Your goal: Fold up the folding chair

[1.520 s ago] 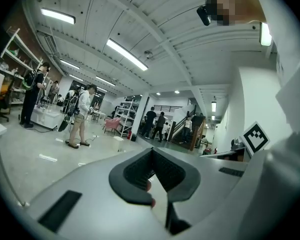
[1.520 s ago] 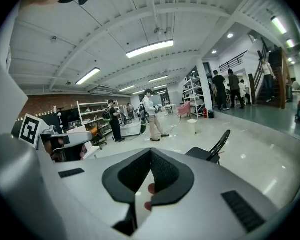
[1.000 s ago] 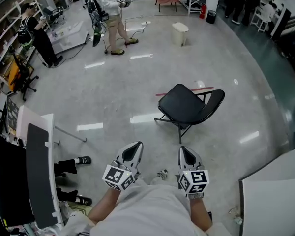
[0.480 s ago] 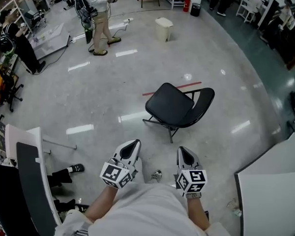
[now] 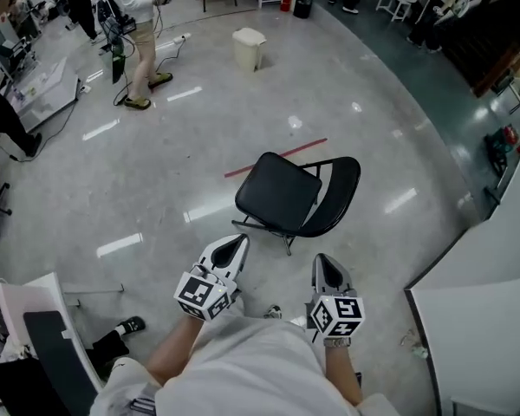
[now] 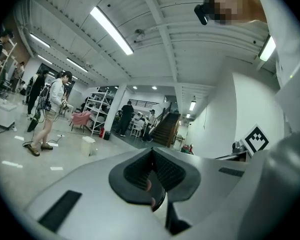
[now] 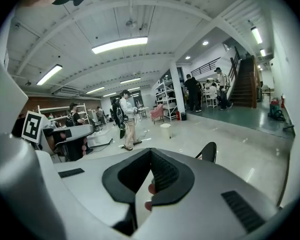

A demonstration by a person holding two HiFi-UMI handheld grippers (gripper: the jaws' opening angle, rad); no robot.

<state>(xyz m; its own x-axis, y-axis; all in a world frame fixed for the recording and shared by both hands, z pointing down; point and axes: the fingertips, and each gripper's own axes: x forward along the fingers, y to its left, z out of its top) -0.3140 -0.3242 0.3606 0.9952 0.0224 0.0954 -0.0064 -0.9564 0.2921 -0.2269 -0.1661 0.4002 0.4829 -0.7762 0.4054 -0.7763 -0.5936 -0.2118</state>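
Folding chair [image 5: 282, 193] stands open, untouched — left gripper [image 5: 233, 247] and right gripper [image 5: 326, 269] near it, fingers pressed together, empty — all folding remains.

Both arms reach forward side by side — the left gripper [image 5: 228, 251] and the right gripper [image 5: 328, 272] are closed and empty.
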